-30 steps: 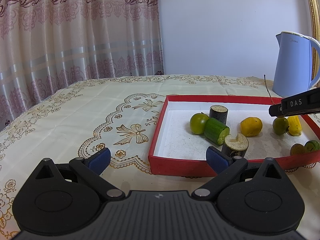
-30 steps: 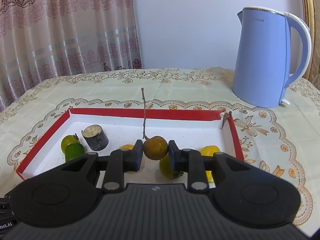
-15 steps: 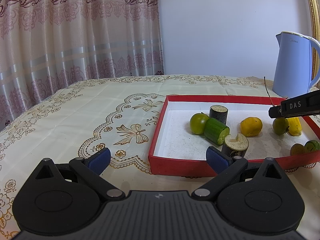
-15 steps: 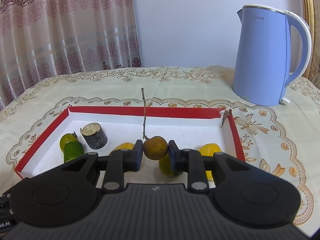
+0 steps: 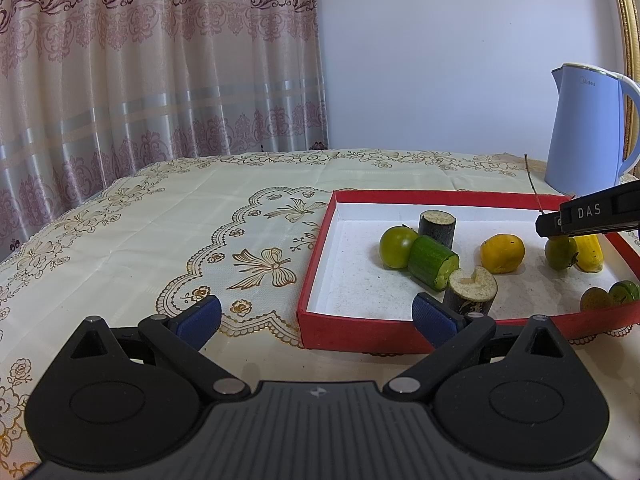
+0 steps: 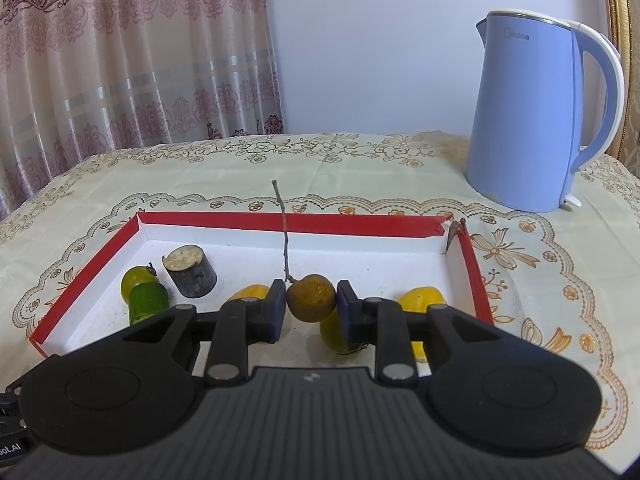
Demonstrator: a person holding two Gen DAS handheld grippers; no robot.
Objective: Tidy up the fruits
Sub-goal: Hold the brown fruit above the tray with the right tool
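Observation:
A red tray with a white floor holds a green fruit, a cucumber piece, two dark cane stubs, an orange and a yellow fruit. My right gripper is shut on a small brown fruit with a long stem, held over the tray's near right part. It shows in the left wrist view as a black bar. My left gripper is open and empty, in front of the tray's corner.
A blue electric kettle stands on the tablecloth behind the tray's right end. A patterned curtain hangs behind the table. A gold frame edge runs down the far right.
My right gripper has risen and moved slightly forward with the brown fruit over the tray. The left gripper has not moved.

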